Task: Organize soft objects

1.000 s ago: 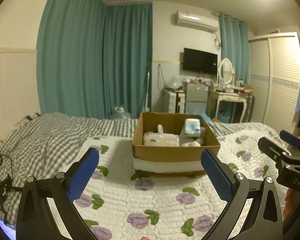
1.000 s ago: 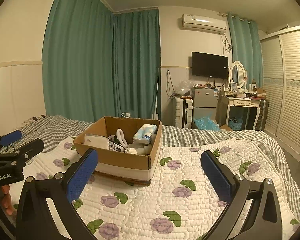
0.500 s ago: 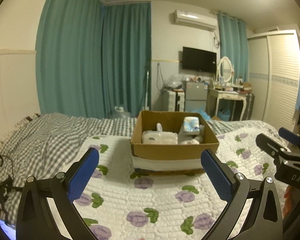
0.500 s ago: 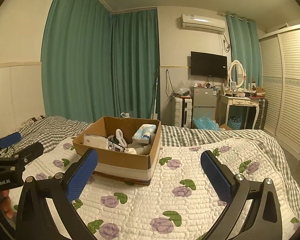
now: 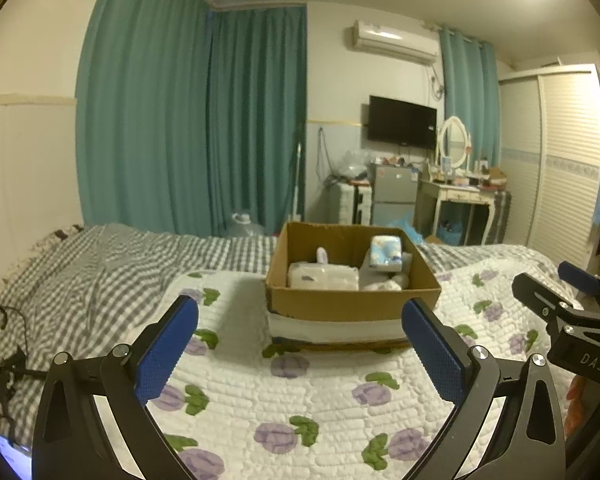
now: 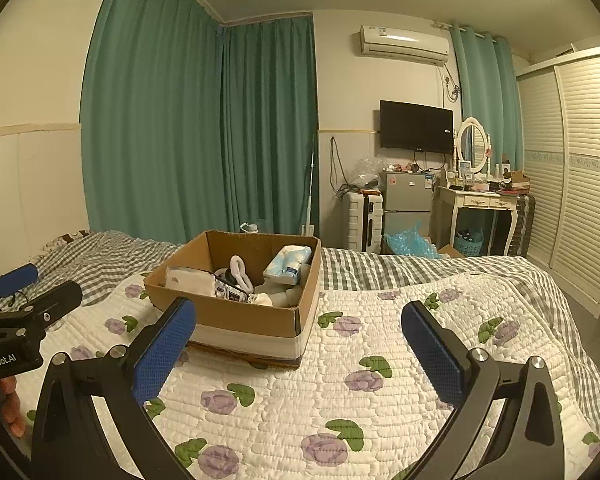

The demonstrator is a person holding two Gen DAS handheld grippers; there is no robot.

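Note:
A brown cardboard box (image 5: 352, 302) (image 6: 244, 314) sits on the floral quilt in the middle of the bed. It holds soft items: a white tissue pack (image 5: 323, 276) (image 6: 190, 280), a blue-and-white pack (image 5: 386, 253) (image 6: 288, 264) and a white rolled item (image 6: 239, 271). My left gripper (image 5: 300, 338) is open and empty, held above the quilt in front of the box. My right gripper (image 6: 298, 340) is open and empty, to the right of the box front. Each gripper shows at the edge of the other's view.
The white quilt with purple flowers (image 6: 340, 392) covers the near bed; a grey checked blanket (image 5: 84, 280) lies to the left. Black cables (image 5: 0, 360) lie at the left edge. A fridge, dressing table (image 6: 480, 204) and wardrobe stand beyond the bed.
Both grippers have drawn slightly back and up from the box. Both stay open and empty.

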